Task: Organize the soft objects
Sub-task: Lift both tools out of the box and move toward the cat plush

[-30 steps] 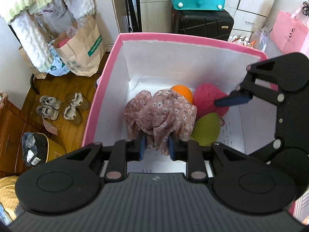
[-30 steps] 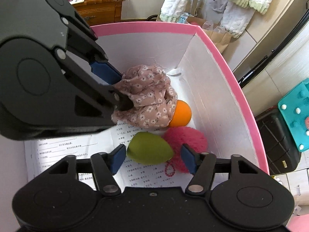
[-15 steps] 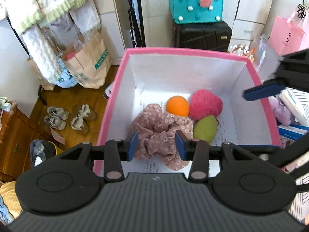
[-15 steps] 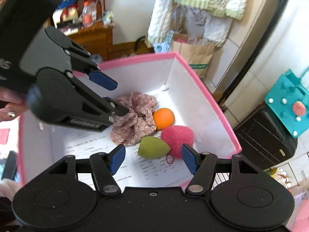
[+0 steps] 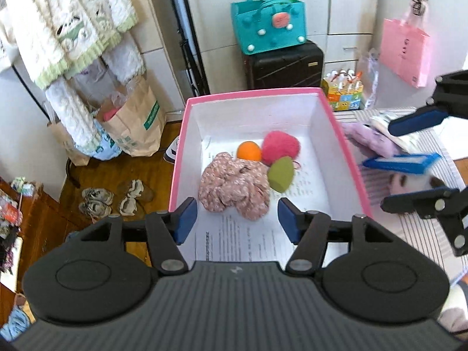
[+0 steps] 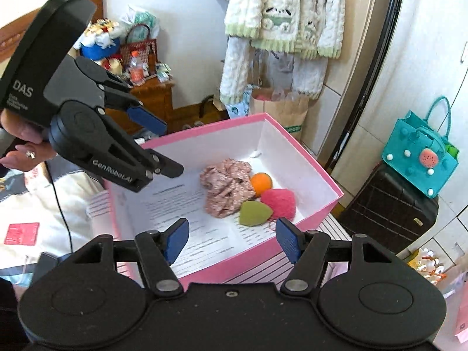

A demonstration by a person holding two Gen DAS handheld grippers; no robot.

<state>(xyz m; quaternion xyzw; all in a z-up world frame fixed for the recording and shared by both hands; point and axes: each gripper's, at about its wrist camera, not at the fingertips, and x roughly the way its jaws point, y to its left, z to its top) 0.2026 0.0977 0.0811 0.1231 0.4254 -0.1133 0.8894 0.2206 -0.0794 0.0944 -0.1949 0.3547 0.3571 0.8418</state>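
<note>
A pink box [image 5: 345,143] with white inside walls holds a floral pink cloth [image 5: 234,184], an orange ball [image 5: 248,150], a fuzzy red ball [image 5: 280,144] and a green sponge [image 5: 280,174]. The same box [image 6: 318,172] and cloth [image 6: 226,185] show in the right wrist view. My left gripper [image 5: 237,219] is open and empty, raised above the box's near edge. My right gripper [image 6: 231,241] is open and empty, above and beside the box. A purple plush item [image 5: 371,143] lies on the striped surface right of the box.
A printed paper sheet [image 5: 242,242] lines the box floor. A black suitcase [image 5: 282,64] with a teal bag [image 5: 269,25] stands behind the box. Paper bags [image 5: 131,122] and shoes [image 5: 96,201] sit on the wooden floor at left. A pink bag [image 5: 405,51] hangs at right.
My left gripper let go of the floral cloth, opened wide and rose out of the box. The cloth now rests in the box. My right gripper also pulled back and up.
</note>
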